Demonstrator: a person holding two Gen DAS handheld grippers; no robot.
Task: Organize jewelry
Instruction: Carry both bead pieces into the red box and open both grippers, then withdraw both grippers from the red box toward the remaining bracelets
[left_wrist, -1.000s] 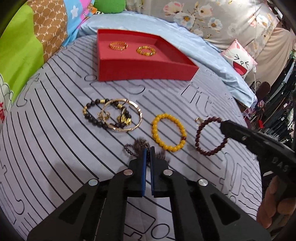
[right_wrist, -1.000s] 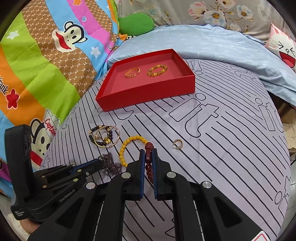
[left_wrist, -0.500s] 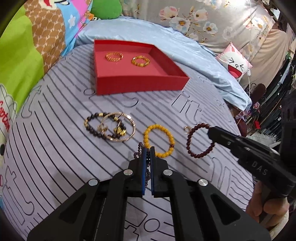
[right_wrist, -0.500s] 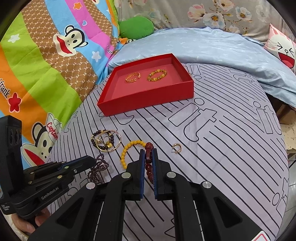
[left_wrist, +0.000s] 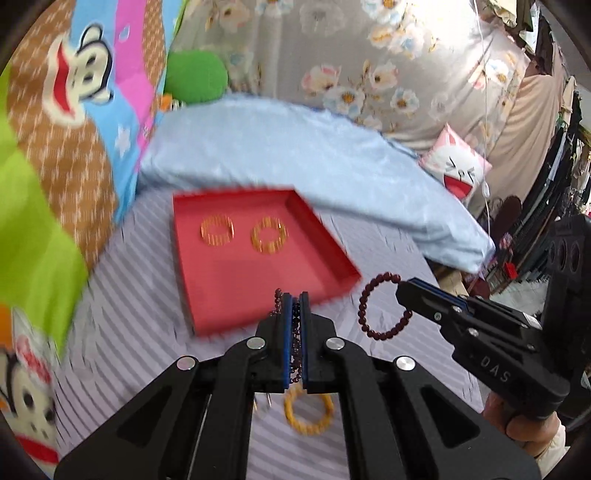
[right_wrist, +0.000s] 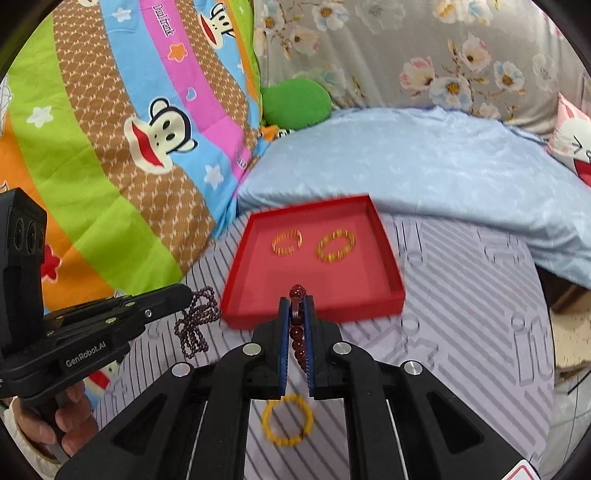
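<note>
Both hand-held grippers are up off the bed w/ a catch each, pointed at the shallow red square cardboard tray (right_wrist: 384, 254), which reads as carrying jewelry over for drop-off. Left gripper (left_wrist: 294, 299) is clenched on a thin strand of small dark purple beads (right_wrist: 195, 325); in the right wrist view it dangles in loops off the tips, beside the tray's near-left corner. It's pinched at one spot, prob. because a limp strand can't be scooped, so the rest hangs free. Right gripper (right_wrist: 296, 301) is clamped on a bracelet of round dark red beads (left_wrist: 384, 306), held by one side of the loop; in the left wrist view the ring hangs open off the tips, beyond the tray's near-right corner, in the air. Gripping the edge leaves the loop free to lie flat once let go, I'd guess. Inside the tray: 2 gold-coloured bracelets (right_wrist: 288, 242) (right_wrist: 336, 246) side by side toward the far wall, apart from each other, so the near half of the tray floor is bare, likely where these 2 go. Left on the grey-striped bedcover (right_wrist: 461, 314): 1 bracelet of yellow round beads (right_wrist: 288, 421), below the grippers. Count: 2 in tray, 2 in transit, 1 seen waiting; anything else on the cover is hidden by the gripper bodies or too blurred to tell. A hand (right_wrist: 70, 417) shows under the left handle.
</note>
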